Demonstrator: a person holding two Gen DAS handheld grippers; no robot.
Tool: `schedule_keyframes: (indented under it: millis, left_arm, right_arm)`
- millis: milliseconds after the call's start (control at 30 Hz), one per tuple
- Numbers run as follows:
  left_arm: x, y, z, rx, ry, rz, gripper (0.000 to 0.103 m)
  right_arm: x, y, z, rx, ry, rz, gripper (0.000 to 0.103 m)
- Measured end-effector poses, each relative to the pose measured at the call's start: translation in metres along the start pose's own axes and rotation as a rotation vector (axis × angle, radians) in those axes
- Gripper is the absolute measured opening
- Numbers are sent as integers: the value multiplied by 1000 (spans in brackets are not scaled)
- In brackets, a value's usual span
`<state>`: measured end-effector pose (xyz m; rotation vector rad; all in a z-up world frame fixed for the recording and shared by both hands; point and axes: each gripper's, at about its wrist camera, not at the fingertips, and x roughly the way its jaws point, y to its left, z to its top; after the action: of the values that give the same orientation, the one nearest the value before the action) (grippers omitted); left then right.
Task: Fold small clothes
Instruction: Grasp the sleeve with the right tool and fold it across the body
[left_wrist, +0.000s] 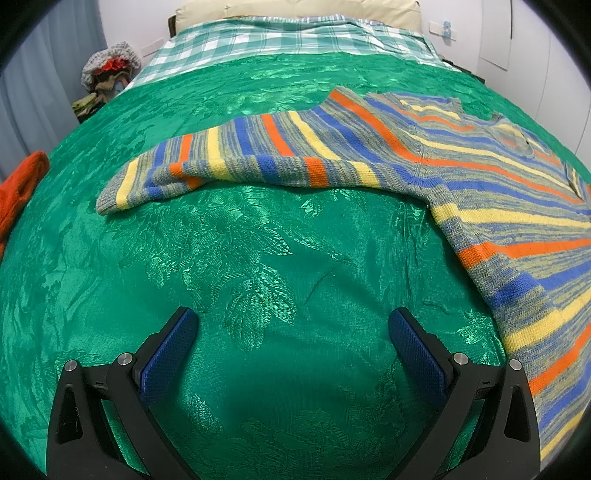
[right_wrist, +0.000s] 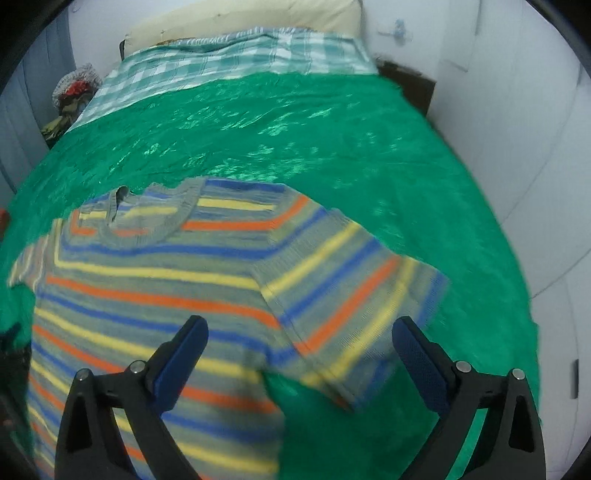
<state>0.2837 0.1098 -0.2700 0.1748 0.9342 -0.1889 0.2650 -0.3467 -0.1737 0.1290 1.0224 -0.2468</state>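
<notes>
So the biggest thing here is the bed (left_wrist: 258, 258), covered in a shiny green bedspread (left_wrist: 229, 92) with a leafy woven pattern. Toward the head end of the bed there's a green and white checked sheet (left_wrist: 280, 38) showing past the bedspread's edge, and a cream pillow (left_wrist: 295, 9) behind that against the wall.

The striped sweater (left_wrist: 461, 155) is the thing to fold. It lies spread flat on the bedspread, front up, grey knit with blue, yellow and orange bands. From the left wrist view its one sleeve (left_wrist: 236, 166) sticks straight out to the side across the bed, cuff end a bit rumpled. The right wrist view is blurry, but you can see the round neckline (right_wrist: 147, 225) pointing toward the head of the bed and the other sleeve (right_wrist: 354, 306) angled out and down.

Off the bed's far left corner there's a heap of clothes (left_wrist: 107, 74) on the floor side, and an orange cloth (left_wrist: 18, 188) sits at the bed's left edge.

Left tool (left_wrist: 291, 332) is spread wide and gripping nothing, hovering over bare bedspread just beside the sweater's body. Right tool (right_wrist: 299, 343) is likewise wide apart and empty, sitting above the sweater around where the sleeve meets the body.
</notes>
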Motion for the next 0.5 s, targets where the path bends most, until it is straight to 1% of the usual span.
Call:
schedule_keyframes:
  millis: [100, 133, 200, 233, 267, 300, 333, 367, 400, 433, 500]
  left_arm:
    - [-1, -2, 0, 7, -2, 9, 103]
    - [-1, -2, 0, 6, -2, 8, 103]
    - [0, -2, 0, -7, -7, 9, 103]
    - [1, -3, 1, -15, -7, 9, 103]
    - [5, -3, 4, -34, 5, 8, 103]
    - [5, -2, 6, -45, 7, 7, 103]
    - [5, -2, 6, -48, 6, 7, 103]
    - [4, -2, 5, -47, 0, 5, 103]
    - [2, -1, 4, -50, -4, 0, 103]
    - [2, 1, 3, -54, -5, -8, 103]
    - [1, 4, 3, -63, -3, -24, 103]
  right_arm:
    - [8, 13, 4, -47, -1, 25, 98]
    - [18, 19, 8, -77, 6, 15, 96]
    - [40, 22, 14, -88, 34, -6, 91]
    - [52, 22, 16, -81, 57, -3, 84]
    - [68, 22, 16, -74, 92, 4, 75]
    - [81, 20, 14, -72, 115, -9, 50]
    - [82, 14, 12, -61, 100, -32, 30]
    - [76, 5, 11, -27, 73, -21, 20]
    - [66, -8, 10, 29, 48, 2, 4]
    - [48, -26, 5, 97, 19, 14, 4]
    - [11, -63, -7, 195, -33, 24, 3]
